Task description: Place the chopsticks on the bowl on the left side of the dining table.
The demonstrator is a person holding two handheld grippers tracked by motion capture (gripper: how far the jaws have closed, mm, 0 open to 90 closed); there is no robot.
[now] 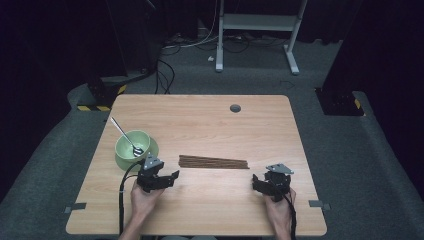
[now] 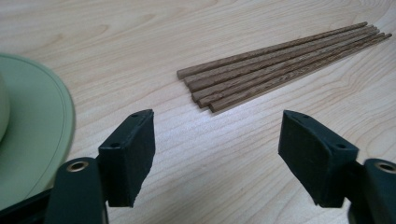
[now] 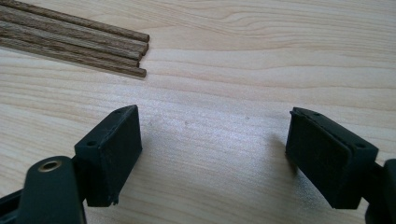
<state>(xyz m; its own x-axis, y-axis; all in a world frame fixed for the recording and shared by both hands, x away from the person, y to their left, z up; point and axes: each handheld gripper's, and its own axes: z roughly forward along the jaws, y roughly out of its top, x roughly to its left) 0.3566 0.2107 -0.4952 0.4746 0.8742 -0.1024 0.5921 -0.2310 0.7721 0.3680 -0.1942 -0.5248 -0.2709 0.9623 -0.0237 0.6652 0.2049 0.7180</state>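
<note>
Several brown wooden chopsticks (image 1: 213, 162) lie side by side across the middle of the wooden table (image 1: 210, 120). My left gripper (image 1: 167, 176) rests low by their left ends, jaws open with nothing between them; the chopsticks (image 2: 280, 63) lie just beyond its tips. To the left stands a green bowl (image 1: 133, 145) on a green plate (image 2: 32, 140), with a metal spoon (image 1: 126, 136) leaning in it. My right gripper (image 1: 260, 181) sits near the right ends of the chopsticks (image 3: 79, 39), jaws open and empty above bare wood.
A round grommet hole (image 1: 235, 108) is at the table's far middle. Tape tabs (image 1: 75, 207) mark both front corners. Beyond the table are cables on grey carpet and a white desk frame (image 1: 257, 30).
</note>
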